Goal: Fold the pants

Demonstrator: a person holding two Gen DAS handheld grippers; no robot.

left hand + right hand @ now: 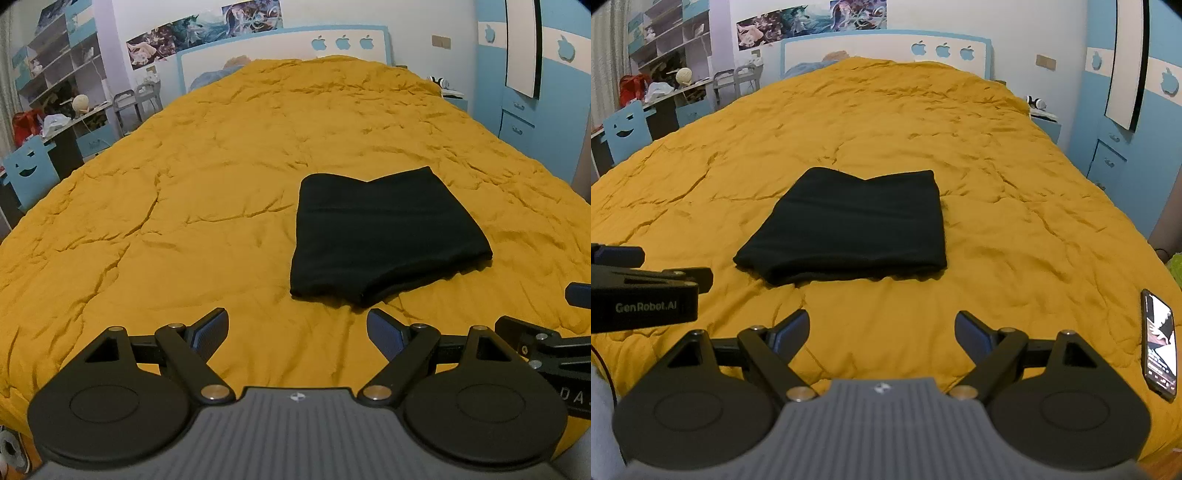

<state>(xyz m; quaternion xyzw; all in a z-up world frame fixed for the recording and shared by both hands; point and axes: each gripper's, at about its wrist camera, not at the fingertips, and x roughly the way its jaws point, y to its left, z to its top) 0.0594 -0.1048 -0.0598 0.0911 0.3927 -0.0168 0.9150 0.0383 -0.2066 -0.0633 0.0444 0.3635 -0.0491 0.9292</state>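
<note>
The black fabric pants, folded into a compact rectangle, lie flat on the wrinkled mustard-yellow quilt, just ahead of the left gripper and the right gripper. Both sets of jaws stand wide and hold nothing. A black smartphone lies near the quilt's right edge, with open quilt all around the pants.

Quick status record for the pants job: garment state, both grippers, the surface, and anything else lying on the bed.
garment: black pants, folded into a compact stack, lying flat
surface: yellow quilt covering the bed, wrinkled
left gripper: open, holding nothing, short of the pants' near edge
right gripper: open, holding nothing, short of the pants' near edge
contact: neither gripper touches the pants
other item: phone, screen lit, on the quilt to the right of the right gripper, apart from the pants
task state: the pants look fully folded
</note>
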